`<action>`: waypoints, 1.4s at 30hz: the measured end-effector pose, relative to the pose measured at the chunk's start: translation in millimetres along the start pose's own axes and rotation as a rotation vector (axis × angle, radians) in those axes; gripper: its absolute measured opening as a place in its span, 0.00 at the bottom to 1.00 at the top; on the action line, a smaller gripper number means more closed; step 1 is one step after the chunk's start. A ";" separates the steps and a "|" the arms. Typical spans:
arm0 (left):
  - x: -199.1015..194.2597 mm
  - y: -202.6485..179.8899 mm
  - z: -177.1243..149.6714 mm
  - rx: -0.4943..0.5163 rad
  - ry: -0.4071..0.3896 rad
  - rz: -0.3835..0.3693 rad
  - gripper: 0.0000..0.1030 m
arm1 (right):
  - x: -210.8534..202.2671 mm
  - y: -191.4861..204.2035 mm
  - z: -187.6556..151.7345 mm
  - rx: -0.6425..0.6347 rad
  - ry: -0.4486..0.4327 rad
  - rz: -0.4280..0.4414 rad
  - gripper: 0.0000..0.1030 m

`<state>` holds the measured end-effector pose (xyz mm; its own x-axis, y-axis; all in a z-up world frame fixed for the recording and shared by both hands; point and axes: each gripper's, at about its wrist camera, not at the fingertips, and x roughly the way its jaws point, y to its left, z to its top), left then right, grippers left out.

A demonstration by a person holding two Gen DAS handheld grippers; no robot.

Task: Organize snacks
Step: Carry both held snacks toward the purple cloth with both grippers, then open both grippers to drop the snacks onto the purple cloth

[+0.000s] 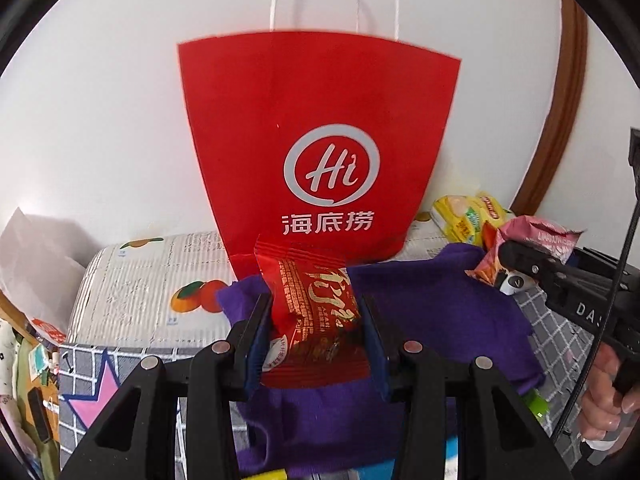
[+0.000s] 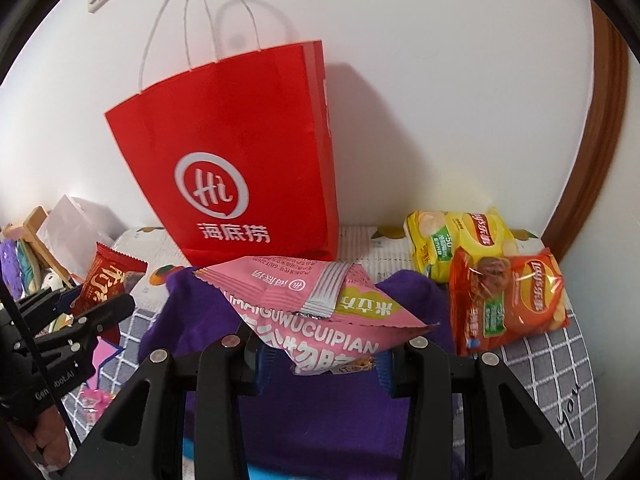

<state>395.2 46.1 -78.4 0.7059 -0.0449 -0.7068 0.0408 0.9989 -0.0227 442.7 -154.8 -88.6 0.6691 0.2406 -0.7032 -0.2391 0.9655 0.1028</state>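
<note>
L gripper (image 1: 316, 332) clamps red snack packet (image 1: 316, 312); R gripper (image 2: 320, 354) clamps pink crisp packet (image 2: 320, 304). Red Haidilao bag (image 1: 316, 136) stands straight ahead, mouth well above both; L looks nearer.

tall red paper bag (image 1: 320, 152) directly ahead of both claws

Both cameras sit low behind their own fingers and look forward at the red bag (image 1: 320, 140) standing against the wall. The left wrist view faces the bag almost square on and close, so its front fills the middle of the frame. The right wrist view looks from right of the bag, turned leftward, catching its front (image 2: 224, 152) and one side panel. Both share the bag, the purple cloth (image 1: 432, 304) before it and the yellow chips (image 1: 468, 216) to its right. Each view catches the other gripper at its edge: the right gripper (image 1: 520, 268) right of the bag, the left gripper (image 2: 100, 300) left of it.
</note>
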 end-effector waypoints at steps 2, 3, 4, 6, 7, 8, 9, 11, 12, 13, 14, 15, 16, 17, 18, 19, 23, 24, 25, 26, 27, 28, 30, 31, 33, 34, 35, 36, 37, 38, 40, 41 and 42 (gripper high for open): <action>11.7 0.2 0.7 0.004 0.012 0.000 0.39 | 13.4 -7.6 -4.2 0.014 0.011 0.007 0.40; 18.9 1.0 0.9 0.003 0.019 -0.003 0.39 | 21.2 -9.2 -4.5 0.012 0.035 0.005 0.40; 26.6 2.7 0.9 -0.004 0.030 -0.006 0.39 | 26.8 -11.0 -5.3 0.006 0.054 0.009 0.40; 38.2 6.6 0.4 -0.019 0.045 -0.019 0.39 | 34.9 -16.1 -7.9 0.008 0.061 0.017 0.40; 43.9 8.6 -0.4 -0.026 0.053 -0.028 0.39 | 38.8 -17.2 -8.6 -0.002 0.073 0.014 0.40; 48.3 11.0 -1.5 -0.034 0.061 -0.032 0.39 | 43.4 -18.1 -9.4 -0.017 0.088 0.008 0.40; 53.3 12.9 -2.7 -0.044 0.069 -0.035 0.39 | 47.2 -19.7 -10.2 -0.020 0.099 0.002 0.40; 63.1 15.2 -5.2 -0.044 0.102 -0.035 0.39 | 56.5 -24.1 -13.0 -0.013 0.132 0.006 0.40; 65.8 16.7 -7.4 -0.046 0.112 -0.037 0.39 | 62.5 -26.5 -14.2 -0.009 0.156 0.013 0.40; 68.7 18.7 -9.2 -0.053 0.120 -0.038 0.39 | 68.4 -28.7 -15.8 0.001 0.179 0.016 0.40; 71.9 19.4 -9.7 -0.054 0.131 -0.038 0.39 | 76.3 -31.0 -18.7 0.014 0.206 0.014 0.40; 75.0 19.6 -10.2 -0.052 0.140 -0.036 0.39 | 83.0 -32.5 -20.4 0.014 0.227 0.008 0.40; 77.7 19.8 -10.8 -0.053 0.143 -0.031 0.39 | 88.1 -33.2 -22.3 0.011 0.242 0.001 0.40; 80.5 19.6 -11.4 -0.052 0.146 -0.027 0.39 | 91.9 -33.8 -24.1 0.009 0.253 -0.006 0.40; 83.6 18.7 -13.0 -0.047 0.155 -0.027 0.39 | 95.4 -35.1 -26.0 0.010 0.260 -0.014 0.40; 86.6 17.1 -13.7 -0.045 0.160 -0.030 0.39 | 96.8 -36.4 -27.0 0.012 0.264 -0.017 0.40; 97.8 15.1 -17.4 -0.051 0.182 -0.036 0.39 | 102.5 -41.4 -33.0 0.022 0.286 -0.009 0.40; 99.8 15.1 -18.5 -0.053 0.189 -0.040 0.39 | 105.7 -41.4 -34.9 0.022 0.300 -0.009 0.40; 102.0 15.1 -19.3 -0.057 0.196 -0.043 0.39 | 109.7 -41.9 -35.9 0.021 0.308 -0.011 0.40; 104.2 15.1 -19.7 -0.060 0.203 -0.046 0.39 | 110.1 -42.1 -37.0 0.019 0.313 -0.016 0.40; 106.2 15.2 -20.0 -0.063 0.210 -0.049 0.40 | 110.3 -42.5 -37.8 0.016 0.314 -0.016 0.40; 107.2 15.4 -20.6 -0.068 0.213 -0.052 0.40 | 110.4 -42.5 -37.9 0.015 0.314 -0.015 0.40; 109.7 16.5 -21.7 -0.077 0.219 -0.055 0.40 | 110.9 -41.1 -37.3 0.010 0.320 -0.012 0.44; 109.4 18.0 -22.4 -0.078 0.220 -0.057 0.40 | 111.7 -40.3 -37.5 0.005 0.325 -0.009 0.46; 109.6 18.7 -23.1 -0.080 0.225 -0.065 0.40 | 114.1 -36.7 -37.9 -0.011 0.337 -0.008 0.54; 109.2 18.8 -23.4 -0.082 0.225 -0.072 0.40 | 114.3 -35.4 -37.8 -0.017 0.340 -0.008 0.55; 108.7 18.7 -23.4 -0.083 0.224 -0.076 0.40 | 114.5 -33.8 -37.8 -0.023 0.340 -0.007 0.55; 108.0 18.3 -23.6 -0.083 0.222 -0.079 0.40 | 113.9 -32.4 -37.2 -0.033 0.336 -0.006 0.55; 107.1 18.3 -23.5 -0.081 0.219 -0.080 0.40 | 112.7 -31.2 -36.6 -0.040 0.332 -0.004 0.56; 106.6 18.3 -23.4 -0.080 0.217 -0.083 0.40 | 110.9 -29.9 -35.8 -0.048 0.328 -0.004 0.58; 106.0 18.4 -22.5 -0.083 0.216 -0.093 0.40 | 108.3 -28.3 -33.9 -0.058 0.318 -0.005 0.60; 106.0 18.2 -22.1 -0.084 0.216 -0.098 0.40 | 105.5 -27.7 -33.0 -0.062 0.311 -0.005 0.60; 105.6 18.4 -21.9 -0.086 0.216 -0.103 0.41 | 101.6 -28.9 -31.0 -0.062 0.302 -0.002 0.61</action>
<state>455.0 60.0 -169.0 0.5333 -0.1524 -0.8321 0.0382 0.9870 -0.1563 495.8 -161.4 -184.8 0.4321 0.1891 -0.8818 -0.2865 0.9559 0.0646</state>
